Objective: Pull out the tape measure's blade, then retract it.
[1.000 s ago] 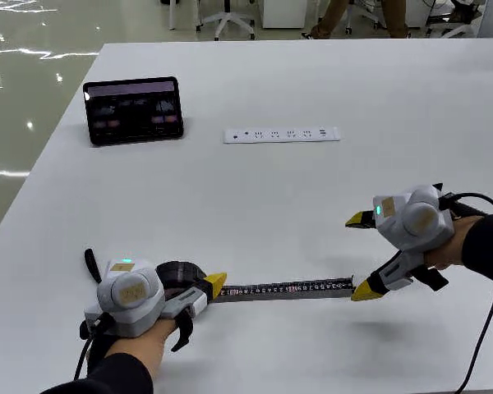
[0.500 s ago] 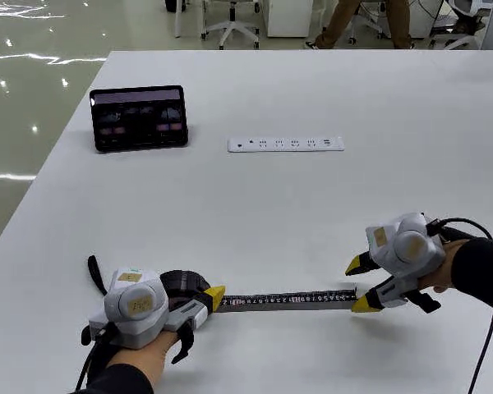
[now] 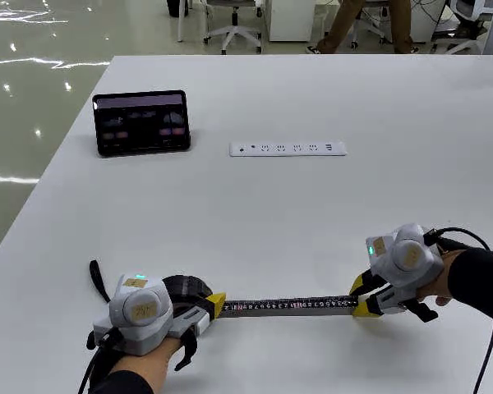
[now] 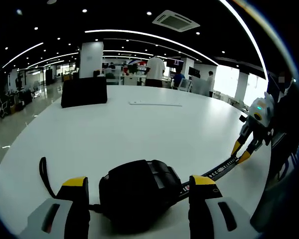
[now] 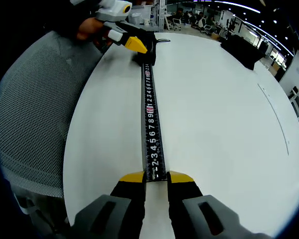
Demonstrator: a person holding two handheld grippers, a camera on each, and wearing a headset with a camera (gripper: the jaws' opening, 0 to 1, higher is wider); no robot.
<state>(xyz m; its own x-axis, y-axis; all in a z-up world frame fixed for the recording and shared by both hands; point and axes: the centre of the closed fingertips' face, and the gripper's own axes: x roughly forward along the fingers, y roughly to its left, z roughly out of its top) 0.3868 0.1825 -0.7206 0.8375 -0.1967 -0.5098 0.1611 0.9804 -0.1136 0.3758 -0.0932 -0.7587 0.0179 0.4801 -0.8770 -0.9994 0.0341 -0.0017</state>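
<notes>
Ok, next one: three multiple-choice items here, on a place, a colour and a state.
1. Where is the tape measure's case? A) between the left gripper's jaws B) lifted in the air C) in the person's lap
2. What colour are the grippers' jaw tips? A) red B) yellow C) blue
3. How is the blade? A) fully wound in B) drawn out along the table, its end pinched by the right gripper C) snapped in two

1 A: the left gripper view shows the black case between its jaws.
2 B: both gripper views show yellow tips.
3 B: the right gripper view shows the numbered blade running from its closed jaws to the case.
</notes>
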